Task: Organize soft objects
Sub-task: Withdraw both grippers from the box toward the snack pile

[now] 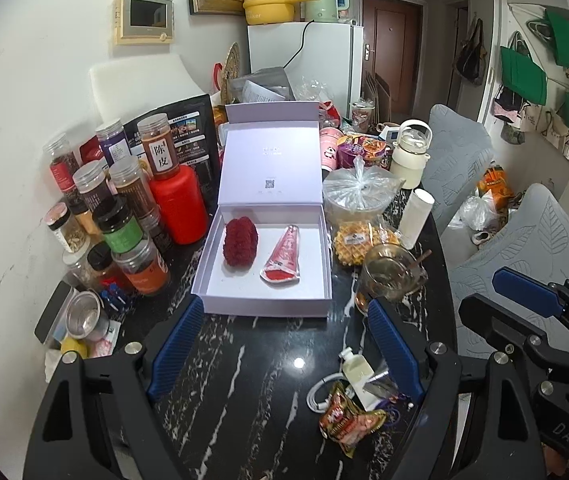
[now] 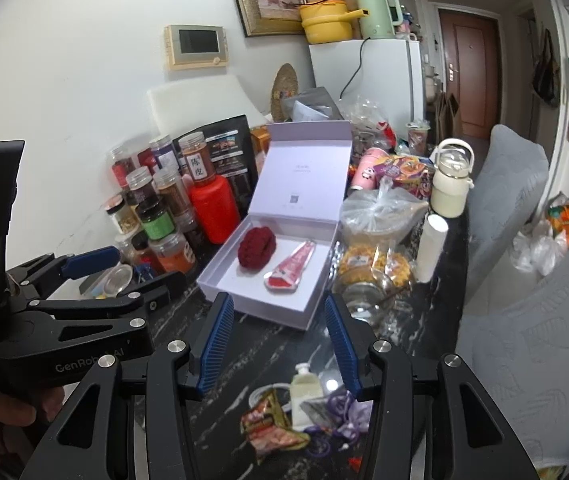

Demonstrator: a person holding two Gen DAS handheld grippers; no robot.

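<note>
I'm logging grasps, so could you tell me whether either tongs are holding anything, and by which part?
Nothing is held. The left tongs and right tongs are open and empty above the table, short of the box.

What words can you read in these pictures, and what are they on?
"陈皮": label on the amber jar.
"GenRobot.AI", partly hidden: left tool.
"DAS", cut off: right tool.
Print and QR code inside the box lid, and the other jar and snack labels: too small or blurred.
</note>
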